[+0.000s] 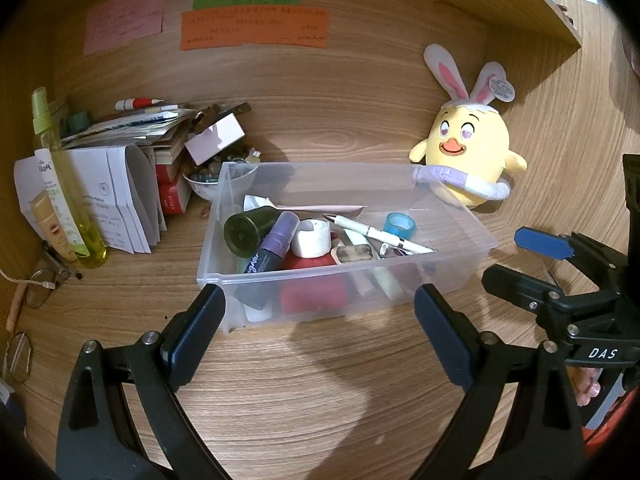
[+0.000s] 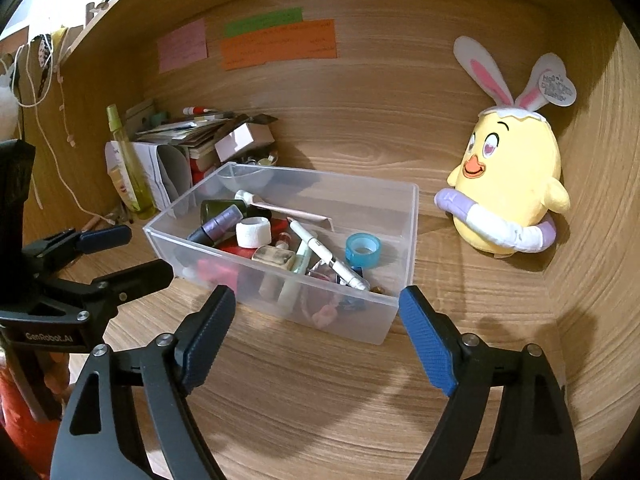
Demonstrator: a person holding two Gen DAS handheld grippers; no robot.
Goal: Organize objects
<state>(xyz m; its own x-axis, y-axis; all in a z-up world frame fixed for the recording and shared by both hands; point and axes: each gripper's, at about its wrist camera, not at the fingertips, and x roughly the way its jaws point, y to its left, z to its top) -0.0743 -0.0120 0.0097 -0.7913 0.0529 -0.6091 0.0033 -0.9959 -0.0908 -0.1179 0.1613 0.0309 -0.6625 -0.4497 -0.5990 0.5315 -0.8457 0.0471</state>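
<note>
straight ahead of both grippers, on the wooden desk (image 1: 320,380): clear plastic bin (image 1: 348,276) of small items, long axis crosswise; left gripper (image 1: 320,320) spread wide, empty, squarely before its front wall; right gripper (image 2: 316,320) likewise spread, off the right corner.

Clear bin (image 1: 460,256); teal tape roll (image 1: 400,225); yellow plush (image 1: 468,140) w/ pink-white ears; wood-grain desk (image 1: 320,380).

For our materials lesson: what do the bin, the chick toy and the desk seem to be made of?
Bin: clear, slightly frosted plastic; contents show through its walls.
Chick toy: soft matte plush; fuzzy, rounded surface.
Desk: wood-grain finish, probably laminate, though solid wood is possible.
</note>
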